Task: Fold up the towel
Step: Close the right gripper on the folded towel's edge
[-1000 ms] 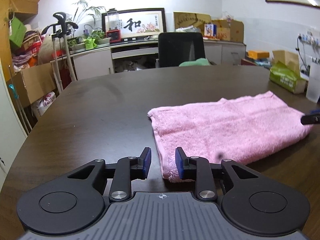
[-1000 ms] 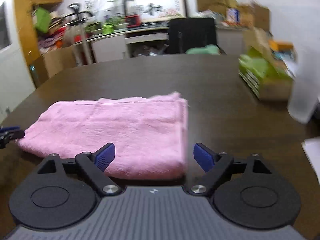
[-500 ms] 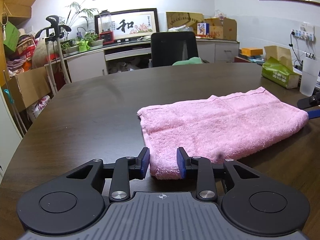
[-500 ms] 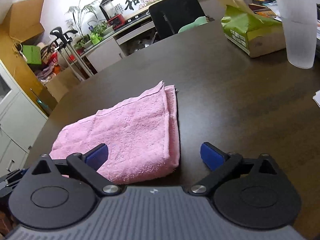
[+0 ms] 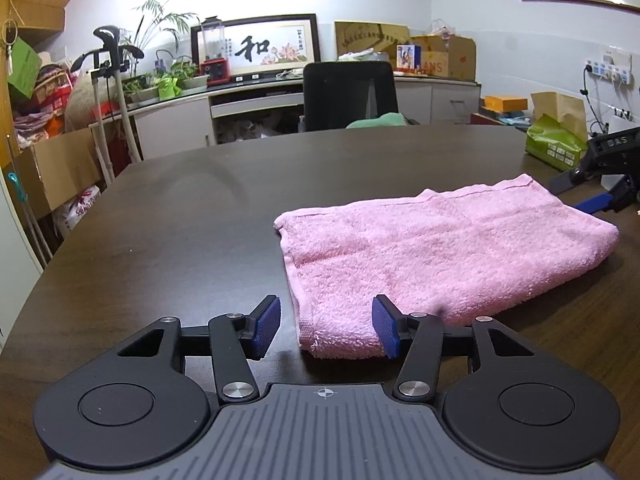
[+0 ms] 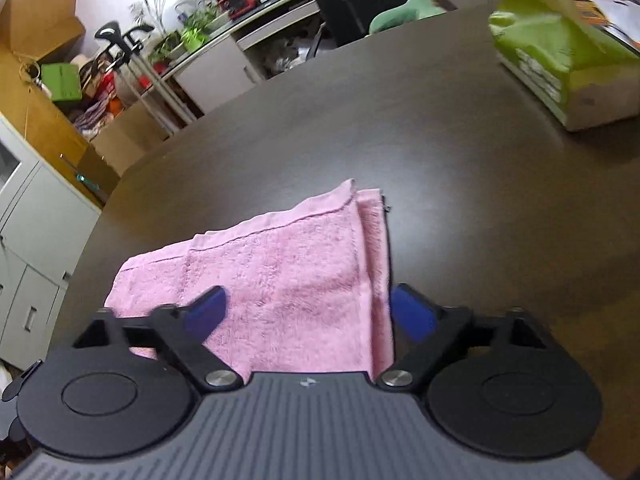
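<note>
While the towel (image 5: 440, 256) lies folded flat on the table (image 5: 180, 208), both grippers sit at opposite ends.
Left gripper (image 5: 326, 330): jaws opening, near corner between the pads, left pad clear of cloth. Right gripper (image 6: 308, 312): jaws closing astride the towel's end, not clamped; left finger over cloth, right one beside its edge.

Plain pink towel (image 5: 440, 248) on a dark brown table (image 5: 180, 216); black tongs (image 5: 326, 330) with blue pads (image 5: 267, 330).
</note>
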A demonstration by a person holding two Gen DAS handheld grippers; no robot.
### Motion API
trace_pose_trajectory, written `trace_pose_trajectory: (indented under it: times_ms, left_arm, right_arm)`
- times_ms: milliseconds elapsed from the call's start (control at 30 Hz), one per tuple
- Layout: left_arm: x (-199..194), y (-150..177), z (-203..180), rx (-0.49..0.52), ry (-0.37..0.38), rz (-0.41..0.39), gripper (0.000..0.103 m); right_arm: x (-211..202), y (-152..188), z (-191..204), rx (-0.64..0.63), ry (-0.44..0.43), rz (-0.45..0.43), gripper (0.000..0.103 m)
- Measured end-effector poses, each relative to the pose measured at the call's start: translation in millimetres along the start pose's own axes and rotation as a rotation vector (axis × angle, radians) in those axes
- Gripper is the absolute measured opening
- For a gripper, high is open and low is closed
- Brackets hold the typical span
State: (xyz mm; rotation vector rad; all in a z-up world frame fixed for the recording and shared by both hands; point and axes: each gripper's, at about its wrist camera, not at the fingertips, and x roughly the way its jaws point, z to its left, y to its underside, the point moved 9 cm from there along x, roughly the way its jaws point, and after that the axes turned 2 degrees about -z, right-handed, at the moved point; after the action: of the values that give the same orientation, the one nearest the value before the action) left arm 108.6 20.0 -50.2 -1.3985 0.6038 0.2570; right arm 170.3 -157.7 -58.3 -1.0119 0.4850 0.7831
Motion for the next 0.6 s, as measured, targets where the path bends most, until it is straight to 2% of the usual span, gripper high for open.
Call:
trace_pose_trajectory:
  times_ms: [33, 167, 300, 433, 600]
  left_arm:
    - [0.4, 0.4, 0.4, -0.001, -0.004, 0.002, 0.057]
    - [0.6, 1.3, 1.4, -0.008, -0.009, 0.006, 0.061]
    - [2.0, 2.1, 1.2, -0.017, -0.019, 0.013, 0.065]
    - [2.4, 2.1, 3.9, -0.026, -0.03, 0.014, 0.071]
    - [2.9, 2.8, 5.6, -0.024, -0.033, 0.017, 0.073]
  right_arm:
    - [0.5, -0.7, -1.8, -0.005, 0.018, 0.004, 0.036]
    - [-1.6, -0.4, -9.6, -0.011, 0.03, 0.005, 0.025]
    - [-5.9, 3.1, -17.3, -0.006, 0.039, -0.01, 0.01]
    - [-14.1, 8.5, -26.6, 0.029, 0.005, -0.04, 0.007]
    - [-16.2, 10.4, -37.6, 0.088, -0.045, -0.043, 0.007]
